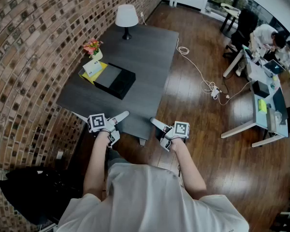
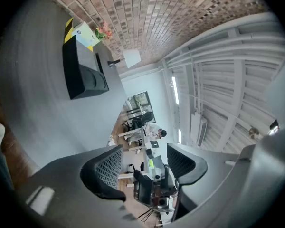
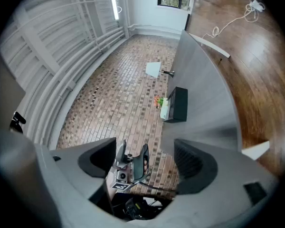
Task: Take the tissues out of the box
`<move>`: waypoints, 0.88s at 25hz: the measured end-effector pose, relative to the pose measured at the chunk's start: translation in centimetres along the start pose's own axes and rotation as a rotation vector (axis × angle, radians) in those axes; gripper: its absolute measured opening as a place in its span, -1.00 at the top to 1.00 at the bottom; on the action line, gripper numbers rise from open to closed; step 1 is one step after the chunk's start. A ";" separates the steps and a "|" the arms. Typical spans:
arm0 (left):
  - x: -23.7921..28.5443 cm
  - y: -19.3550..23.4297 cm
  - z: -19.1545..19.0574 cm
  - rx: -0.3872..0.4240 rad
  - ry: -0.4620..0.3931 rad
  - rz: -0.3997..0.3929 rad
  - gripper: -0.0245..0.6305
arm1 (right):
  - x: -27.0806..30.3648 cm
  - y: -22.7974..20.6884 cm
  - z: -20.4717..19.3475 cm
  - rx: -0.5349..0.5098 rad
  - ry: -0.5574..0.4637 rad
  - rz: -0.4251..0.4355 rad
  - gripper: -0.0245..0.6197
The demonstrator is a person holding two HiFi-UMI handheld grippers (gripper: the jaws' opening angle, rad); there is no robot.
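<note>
Left hand-held gripper (image 1: 120,116) and right hand-held gripper (image 1: 155,123) hover at the tabletop's (image 1: 145,57) near edge, jaws spread, empty, well apart from the black box (image 1: 116,81), probably the tissue box; bare surface lies between.

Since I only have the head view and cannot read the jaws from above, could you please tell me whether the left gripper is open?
Observer: In its own view the left gripper has its jaws apart with nothing between them.
Operator: Thank you. And the right one?
Observer: The right gripper likewise shows its jaws apart and empty.
Operator: What is it looking at?
Observer: The left gripper sits straight ahead beyond its jaws; the black box lies off-centre, farther along the grey table.
</note>
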State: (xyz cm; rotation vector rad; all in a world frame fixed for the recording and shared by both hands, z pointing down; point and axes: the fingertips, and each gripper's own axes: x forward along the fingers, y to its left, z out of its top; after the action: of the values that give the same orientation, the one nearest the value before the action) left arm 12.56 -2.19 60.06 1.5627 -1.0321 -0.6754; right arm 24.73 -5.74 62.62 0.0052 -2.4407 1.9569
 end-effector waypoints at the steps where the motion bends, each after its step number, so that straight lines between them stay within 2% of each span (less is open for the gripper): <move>1: -0.6 0.6 2.3 0.014 0.011 -0.025 0.09 | 2.6 -0.2 0.5 -0.005 -0.013 -0.001 -0.25; 3: -2.0 1.5 6.9 0.020 0.032 -0.055 0.09 | 7.8 -0.5 1.5 -0.019 -0.037 -0.003 -0.25; 5: -3.6 1.8 11.4 0.013 0.059 -0.050 0.09 | 13.3 -0.3 2.6 -0.039 -0.060 -0.005 -0.25; 7: -5.3 1.4 15.9 0.073 0.106 -0.061 0.09 | 18.7 0.8 2.7 -0.053 -0.075 -0.009 -0.25; 9: -6.7 0.9 19.6 0.133 0.149 -0.097 0.09 | 22.9 1.7 2.3 -0.079 -0.074 -0.053 -0.25; 12: -8.8 2.3 24.1 0.108 0.194 -0.101 0.09 | 28.3 2.3 3.3 -0.130 -0.108 -0.140 -0.25; 14: -10.2 3.4 26.1 0.078 0.209 -0.097 0.09 | 31.1 2.9 3.6 -0.118 -0.139 -0.144 -0.25; 17: -11.8 4.2 28.5 0.054 0.215 -0.109 0.09 | 35.2 3.9 3.9 -0.143 -0.138 -0.104 -0.25; 22: -14.2 6.0 29.9 -0.009 0.181 -0.084 0.09 | 38.4 4.4 4.1 -0.170 -0.120 -0.088 -0.25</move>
State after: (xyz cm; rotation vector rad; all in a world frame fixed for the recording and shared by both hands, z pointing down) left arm -20.93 -3.91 57.06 1.6344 -0.8321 -0.5833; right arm -13.72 -8.57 57.92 0.2304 -2.6239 1.7583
